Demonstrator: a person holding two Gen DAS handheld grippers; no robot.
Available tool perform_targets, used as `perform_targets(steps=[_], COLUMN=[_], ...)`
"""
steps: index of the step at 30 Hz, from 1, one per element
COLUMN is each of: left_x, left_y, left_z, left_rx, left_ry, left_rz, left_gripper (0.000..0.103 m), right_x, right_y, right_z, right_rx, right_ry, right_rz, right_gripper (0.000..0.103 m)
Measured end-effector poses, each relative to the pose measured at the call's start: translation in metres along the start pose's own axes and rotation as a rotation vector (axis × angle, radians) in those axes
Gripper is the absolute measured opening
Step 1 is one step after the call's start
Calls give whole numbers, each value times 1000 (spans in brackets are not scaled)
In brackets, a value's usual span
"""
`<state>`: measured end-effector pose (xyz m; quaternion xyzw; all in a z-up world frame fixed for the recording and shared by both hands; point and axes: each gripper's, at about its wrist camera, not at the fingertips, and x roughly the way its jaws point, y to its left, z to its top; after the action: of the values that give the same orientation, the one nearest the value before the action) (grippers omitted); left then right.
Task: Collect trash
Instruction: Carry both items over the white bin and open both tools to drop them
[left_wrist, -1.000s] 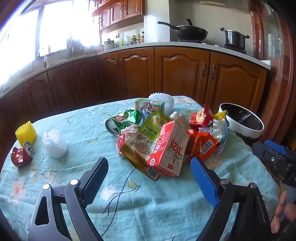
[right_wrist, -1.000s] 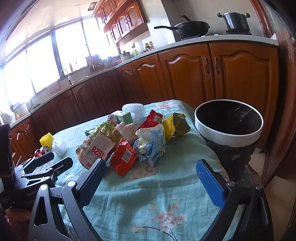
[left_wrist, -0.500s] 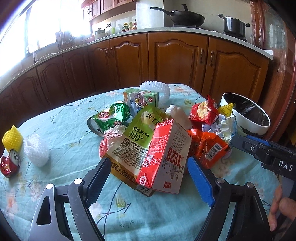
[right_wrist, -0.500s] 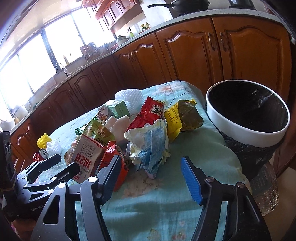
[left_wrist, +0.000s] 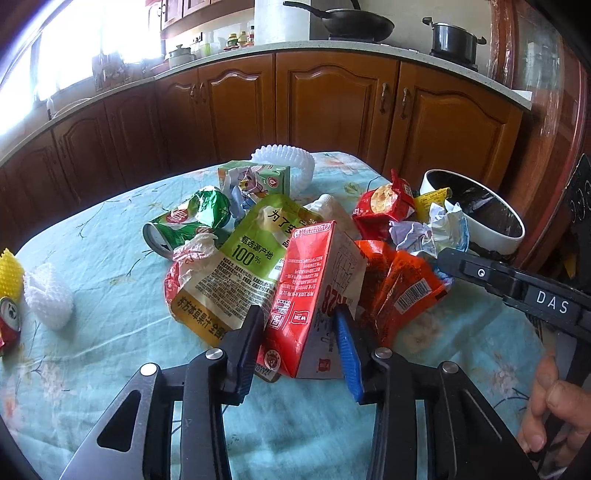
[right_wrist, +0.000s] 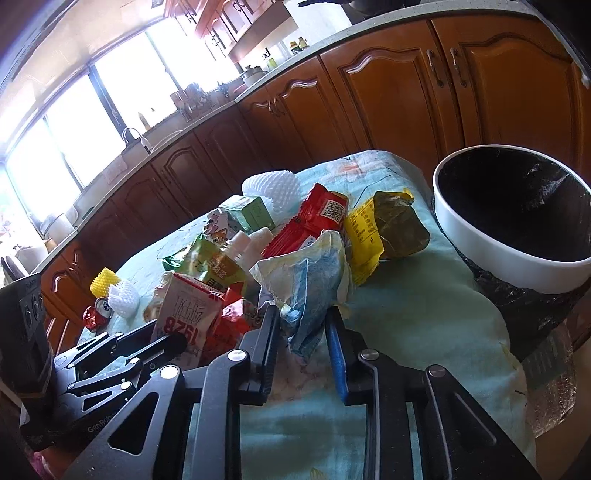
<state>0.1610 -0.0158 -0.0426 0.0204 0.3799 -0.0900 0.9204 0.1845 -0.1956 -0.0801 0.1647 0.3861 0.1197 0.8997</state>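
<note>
Fingers of the left gripper (left_wrist: 299, 332) clamp the red-and-white milk carton (left_wrist: 314, 291), right gripper (right_wrist: 301, 332) pinching the crumpled blue-white wrapper (right_wrist: 306, 288), both apparently bound for the white-rimmed bin (right_wrist: 491, 266)

The red carton (left_wrist: 310, 291) is hiding part of the green pouch (left_wrist: 240, 266) and orange wrapper (left_wrist: 402, 288). The left edge is cutting off the red can (left_wrist: 7, 321). The crumpled wrapper (right_wrist: 306, 284) is covering the table (right_wrist: 406, 314) behind it.

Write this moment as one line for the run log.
left tool: around red carton | right tool: around crumpled blue-white wrapper | bin: beside table, no trash visible inside
</note>
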Motion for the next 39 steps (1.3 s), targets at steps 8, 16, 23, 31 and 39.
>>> perform_targets(steps=[8,16,23,31,39], left_x=[-24,-38,-19,21,68], left_y=[-6,-36,-65,-97,-131], left_z=[3,22,40,71,110], left_rx=[1,46,93,137,186], left_ry=[-39,-83,-79,-53,-14], left_rz=[-50,-122,-173,-227,-250], left_gripper=[36,36,36,36,36], right_x=[-32,-60,-79,-88,-80], right_y=[-5,-34,-69,-110,-144], right_z=[2,10,20,41,66], right_rx=[7,41,79,106,121], right_ry=[-50,-99,-128,-139,-99], right_rz=[7,-42,-106,-168,-227], right_gripper=[25,25,25,25,25])
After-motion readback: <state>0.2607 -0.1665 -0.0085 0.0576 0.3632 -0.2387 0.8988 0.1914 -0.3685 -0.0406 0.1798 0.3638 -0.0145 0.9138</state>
